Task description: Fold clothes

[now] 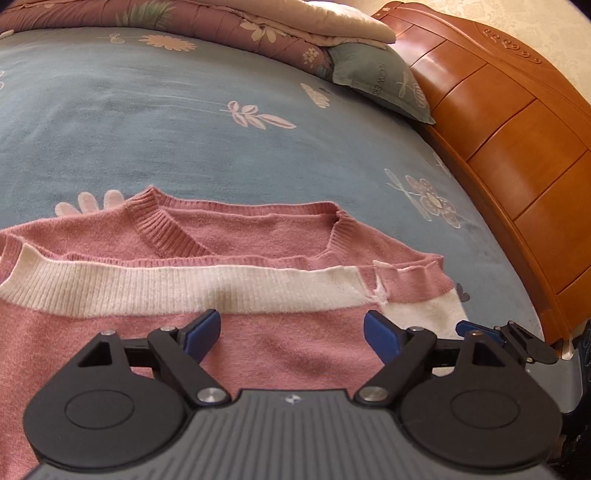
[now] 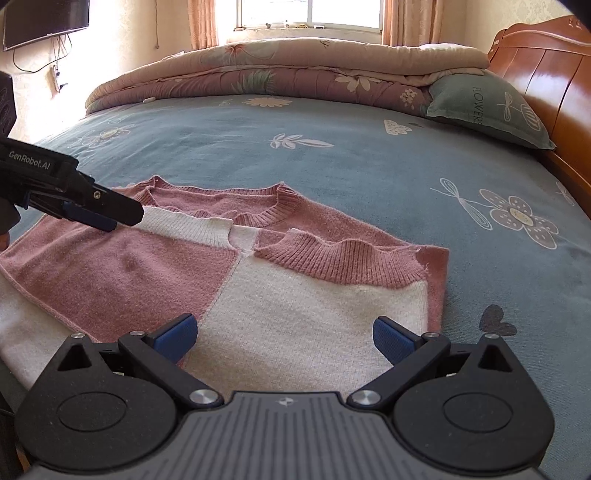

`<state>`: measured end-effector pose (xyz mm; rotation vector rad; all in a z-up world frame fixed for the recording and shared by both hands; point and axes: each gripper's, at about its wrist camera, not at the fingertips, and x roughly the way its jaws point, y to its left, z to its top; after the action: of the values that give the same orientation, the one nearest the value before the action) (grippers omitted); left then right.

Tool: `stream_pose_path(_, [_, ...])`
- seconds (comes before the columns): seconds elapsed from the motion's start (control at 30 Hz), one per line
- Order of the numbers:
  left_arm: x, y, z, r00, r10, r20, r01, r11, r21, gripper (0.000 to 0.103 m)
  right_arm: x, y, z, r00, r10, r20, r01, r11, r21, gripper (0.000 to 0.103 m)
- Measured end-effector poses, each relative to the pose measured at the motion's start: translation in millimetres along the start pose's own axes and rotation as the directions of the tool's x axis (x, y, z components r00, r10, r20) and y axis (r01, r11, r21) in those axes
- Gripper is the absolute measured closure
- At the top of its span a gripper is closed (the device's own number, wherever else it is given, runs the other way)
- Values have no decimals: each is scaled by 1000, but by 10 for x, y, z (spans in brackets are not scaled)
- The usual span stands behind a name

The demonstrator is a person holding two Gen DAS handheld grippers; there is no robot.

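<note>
A pink and white knitted sweater [image 2: 155, 269] lies folded on the blue bedsheet, its ribbed collar [image 2: 273, 210] at the far side and a ribbed cuff [image 2: 343, 258] laid across it. In the left wrist view the same sweater [image 1: 277, 354] fills the foreground, a white ribbed band [image 1: 177, 291] across it. My left gripper [image 1: 291, 332] hovers open over the pink part, nothing between its blue pads. My right gripper [image 2: 284, 334] is open above the white panel, also with nothing in it. The left gripper [image 2: 94, 216] shows from the side at the sweater's left edge.
The bed [image 2: 332, 166] has a blue flowered sheet. A folded quilt [image 2: 280, 81] and a grey-green pillow [image 2: 487, 107] lie at the far end. A wooden headboard [image 1: 498, 122] runs along the right side. A wall-mounted screen [image 2: 44, 22] hangs at the upper left.
</note>
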<state>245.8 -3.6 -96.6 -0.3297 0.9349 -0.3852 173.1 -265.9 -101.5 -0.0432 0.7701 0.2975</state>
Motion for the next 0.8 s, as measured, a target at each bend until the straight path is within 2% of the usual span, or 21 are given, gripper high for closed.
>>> stream_pose_path(0.07, [-24,35,14,1000,-11,6,11,999,-34,19,91,-87,1,1000,20,-14,-19,998,68,0])
stream_pose_path(0.13, [-97,32,65,1000,-18,11,19,999,-39,19,49,-112,50,999,31,10,-32,995,94,0])
stream_pose_path(0.3, [-334,152,175,996,36,79,-31,997,-69,18,61,-7,375,996,48,78,-46,999,-26,0])
stream_pose_path(0.47, [-392,434,164,991,111,76,-100,984,-145,18,385,136,769,986,123,116,-111,989,-102,0])
stream_pose_path(0.6, [-357,651,76,989,137,50,-124,971,-205,18,775,154,965,983,164,84,-159,986,-59,0])
stream_pose_path(0.8, [-341,735,19,993,91,70,-76,978,-194,15,1239,194,1000,985,173,8,-173,984,-43,0])
